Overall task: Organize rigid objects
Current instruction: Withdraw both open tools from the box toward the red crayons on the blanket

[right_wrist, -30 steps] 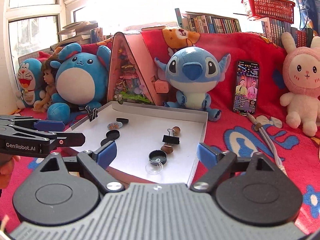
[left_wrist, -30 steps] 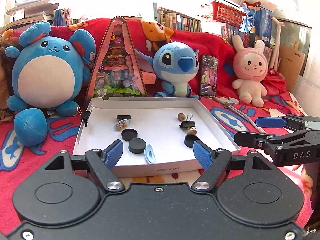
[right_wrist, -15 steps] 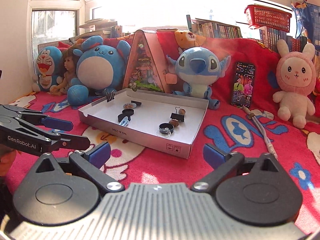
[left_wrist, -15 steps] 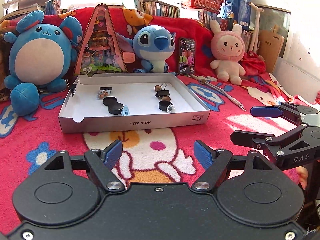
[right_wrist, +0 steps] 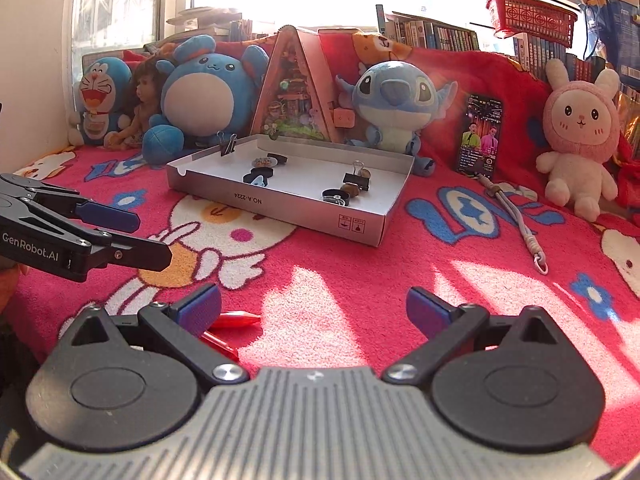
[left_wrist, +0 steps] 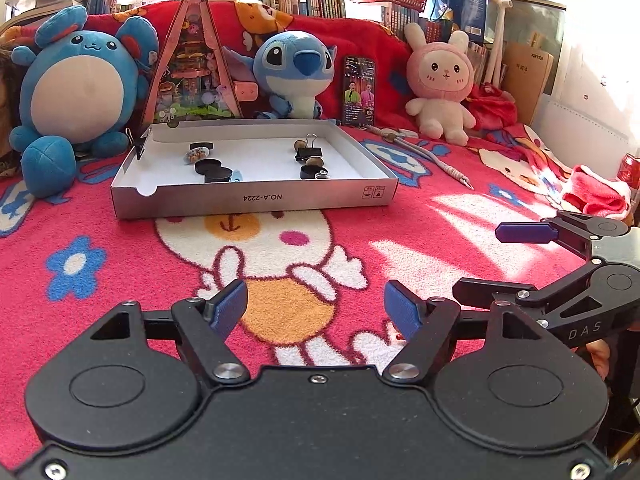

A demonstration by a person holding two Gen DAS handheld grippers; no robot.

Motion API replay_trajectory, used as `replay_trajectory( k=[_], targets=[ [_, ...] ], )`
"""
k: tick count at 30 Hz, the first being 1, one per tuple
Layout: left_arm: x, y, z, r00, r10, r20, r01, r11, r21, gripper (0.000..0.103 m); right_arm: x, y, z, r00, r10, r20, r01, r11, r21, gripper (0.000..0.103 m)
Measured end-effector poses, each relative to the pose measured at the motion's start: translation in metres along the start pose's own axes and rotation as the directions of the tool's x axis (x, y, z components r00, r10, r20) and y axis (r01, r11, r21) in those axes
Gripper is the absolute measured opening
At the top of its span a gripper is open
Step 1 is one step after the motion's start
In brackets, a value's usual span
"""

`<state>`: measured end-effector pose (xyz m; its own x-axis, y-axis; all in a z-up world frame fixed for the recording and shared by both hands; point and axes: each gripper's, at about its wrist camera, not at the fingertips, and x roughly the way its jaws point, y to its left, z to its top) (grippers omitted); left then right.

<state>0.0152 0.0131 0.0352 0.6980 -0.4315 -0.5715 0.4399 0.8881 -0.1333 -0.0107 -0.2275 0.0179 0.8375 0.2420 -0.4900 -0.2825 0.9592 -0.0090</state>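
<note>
A shallow white cardboard box (left_wrist: 256,200) (right_wrist: 360,226) lies on the red blanket. It holds black round lids (left_wrist: 214,171), a black binder clip (left_wrist: 309,152) (right_wrist: 357,178), small brown balls and a clear cap. Another binder clip (right_wrist: 228,145) grips its far left rim. My left gripper (left_wrist: 316,308) is open and empty, well back from the box. My right gripper (right_wrist: 314,312) is open and empty, also back from the box. A red pen-like object (right_wrist: 236,319) lies on the blanket by the right gripper's left finger.
Plush toys line the back: a blue round one (left_wrist: 80,88), Stitch (left_wrist: 296,68), a pink rabbit (left_wrist: 440,88). A triangular display house (left_wrist: 192,68) and a phone (left_wrist: 359,90) stand behind the box. A cord (right_wrist: 516,220) lies to the right. A pink cloth (left_wrist: 596,196) is far right.
Both grippers have pulled back from the box, which now sits much farther away. Both stay open and empty. The red pen has come into the right wrist view.
</note>
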Motion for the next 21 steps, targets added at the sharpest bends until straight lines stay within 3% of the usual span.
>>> replay_trajectory(
  k=[10,15,17,21],
  targets=[
    [0.0,-0.006,-0.02,0.998,-0.036,-0.052,0.037,0.999,0.006,0.048,0.001,0.017,-0.016,0.999,0.022,-0.041,-0.024,0.999,-0.036,0.101],
    [0.003,-0.007,-0.013,0.998,-0.046,-0.031,0.046,0.999,-0.001,0.044,0.003,0.025,-0.021,0.996,0.055,-0.065,-0.056,0.998,-0.001,0.095],
    [0.005,-0.006,-0.005,0.999,-0.047,-0.017,0.047,0.999,-0.016,0.044,0.004,0.031,-0.024,0.996,0.063,-0.069,-0.06,0.997,0.04,0.086],
    [0.007,-0.005,0.002,0.999,-0.043,0.003,0.043,0.999,-0.023,0.044,0.005,0.053,-0.03,0.999,0.043,-0.019,-0.042,0.996,0.084,0.081]
  ],
)
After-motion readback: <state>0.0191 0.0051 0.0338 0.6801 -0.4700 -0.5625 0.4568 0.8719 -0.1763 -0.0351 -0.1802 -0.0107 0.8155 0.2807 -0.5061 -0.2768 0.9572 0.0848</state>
